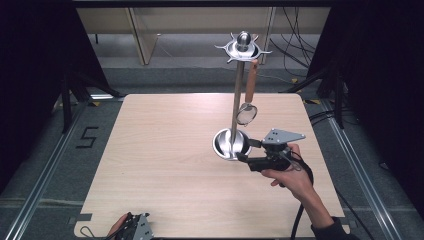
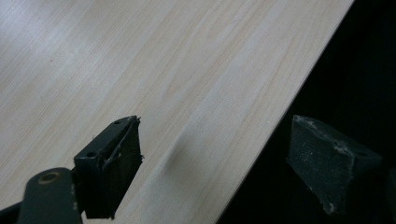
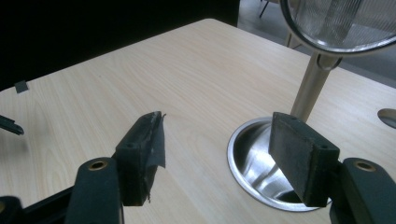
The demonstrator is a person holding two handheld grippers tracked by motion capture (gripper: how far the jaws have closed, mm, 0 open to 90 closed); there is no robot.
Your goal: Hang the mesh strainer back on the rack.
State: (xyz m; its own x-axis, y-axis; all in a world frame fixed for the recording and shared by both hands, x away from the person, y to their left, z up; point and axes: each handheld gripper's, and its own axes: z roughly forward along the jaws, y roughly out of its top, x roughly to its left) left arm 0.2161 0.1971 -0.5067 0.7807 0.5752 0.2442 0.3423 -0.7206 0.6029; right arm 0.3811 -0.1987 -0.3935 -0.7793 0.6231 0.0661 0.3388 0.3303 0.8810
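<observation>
- Stand (image 1: 234, 100) of bright metal is on the right half of the wooden worktop (image 1: 165, 165); it has a round dish base (image 1: 231, 144), a thin upright pole and a ring of hooks (image 1: 242, 48) at the top.
- Dish base is a shallow steel bowl; in the right gripper view its inside (image 3: 261, 163) is shiny and holds nothing except the foot of the pole.
- Strainer (image 1: 247, 113) with a wooden handle (image 1: 251, 80) hangs from one hook, beside the pole and above the base; its mesh bowl holds nothing that I can see.
- In the right gripper view the mesh bowl (image 3: 341, 21) of the strainer is at the top edge, above the base.
- Right gripper (image 1: 248, 150), held in a hand (image 1: 292, 175), is low, just beside the right rim of the base. Its jaws are apart at a medium width, with nothing pressed between them; one jaw stands over the rim of the base.
- Left gripper (image 1: 135, 227) is at the near edge of the worktop, well apart from the stand. In its own view (image 2: 215, 172) the jaws are wide, with only the worktop edge under them.
</observation>
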